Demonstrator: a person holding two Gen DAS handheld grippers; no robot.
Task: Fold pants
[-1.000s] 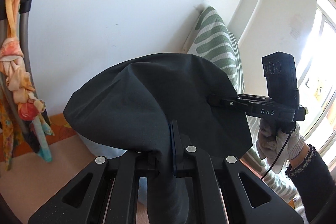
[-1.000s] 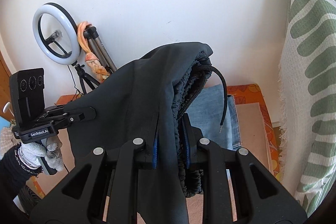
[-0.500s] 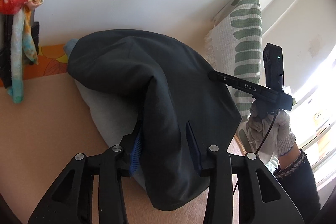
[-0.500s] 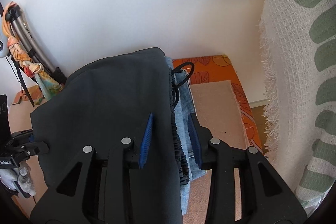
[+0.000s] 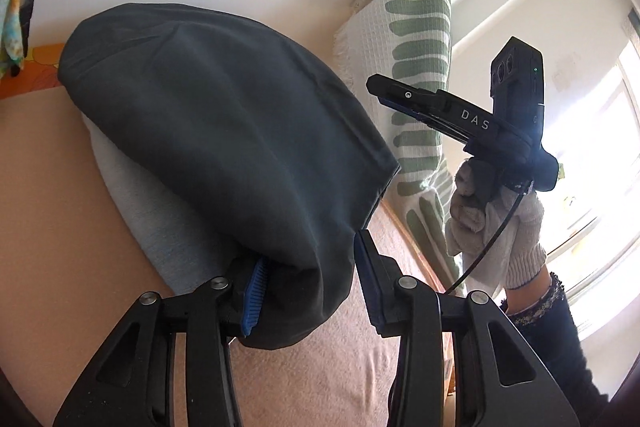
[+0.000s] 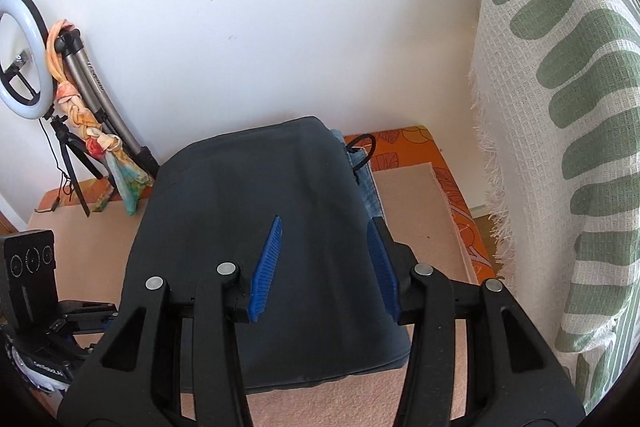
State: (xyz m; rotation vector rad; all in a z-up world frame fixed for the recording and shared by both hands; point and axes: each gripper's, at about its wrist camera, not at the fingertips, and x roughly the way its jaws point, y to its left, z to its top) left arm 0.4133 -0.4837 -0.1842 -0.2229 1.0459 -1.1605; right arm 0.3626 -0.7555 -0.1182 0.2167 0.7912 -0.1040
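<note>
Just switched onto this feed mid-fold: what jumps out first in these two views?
The dark pants dominate both views, lying folded on the beige mat on top of other folded clothes. The left gripper straddles their near corner, blue-padded fingers apart, and the right gripper hovers above them, jaws opening, nothing pinched. A green-striped white throw hangs at the right.

Daylight floods in from the window [image 5: 612, 147] at the right of the left wrist view, blown out to white glare. The white wall [image 6: 260, 7] is bright and even. The dark pants [image 5: 224, 131] show soft shading, few details. Both views are sharp, strongly bent at the rims, with black corners.
</note>
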